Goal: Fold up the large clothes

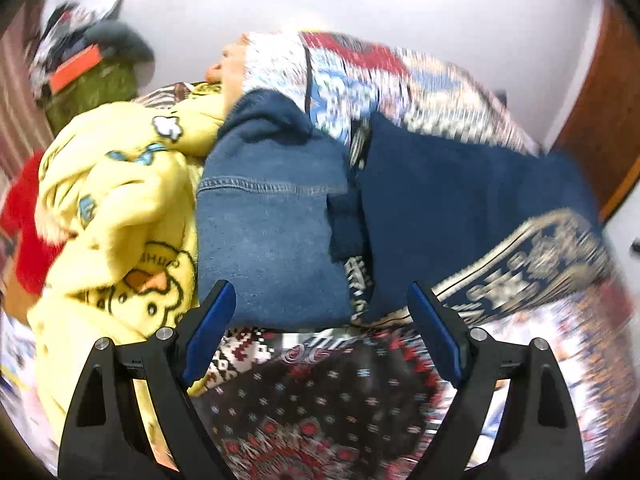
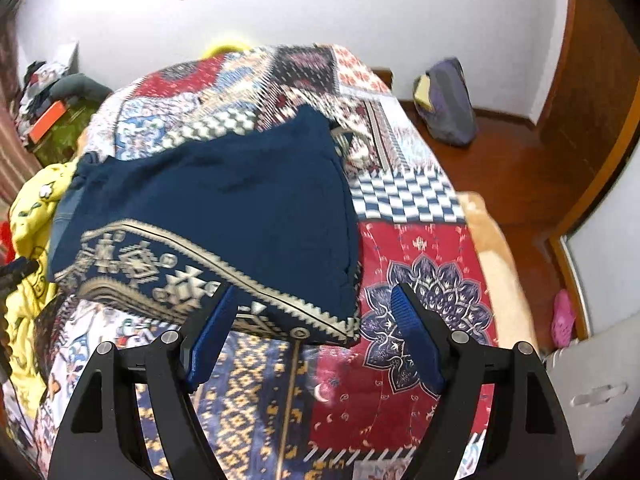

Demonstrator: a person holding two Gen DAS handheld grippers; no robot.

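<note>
A navy garment [image 2: 224, 196] with a beige patterned band [image 2: 160, 264] lies folded on the patchwork bedspread [image 2: 420, 248]. In the left wrist view the same garment [image 1: 460, 208] shows a lighter blue inside-out part [image 1: 268, 232] on its left. My left gripper [image 1: 320, 312] is open and empty, its jaws spread just in front of the garment's near edge. My right gripper [image 2: 312, 312] is open and empty, its jaws on either side of the garment's near right corner, just above the bedspread.
A yellow cartoon-print blanket [image 1: 120, 208] is heaped left of the garment, with something red [image 1: 24, 220] beside it. A green box with clutter [image 2: 60, 120] stands by the wall. A purple bag [image 2: 444, 104] sits on the wooden floor right of the bed.
</note>
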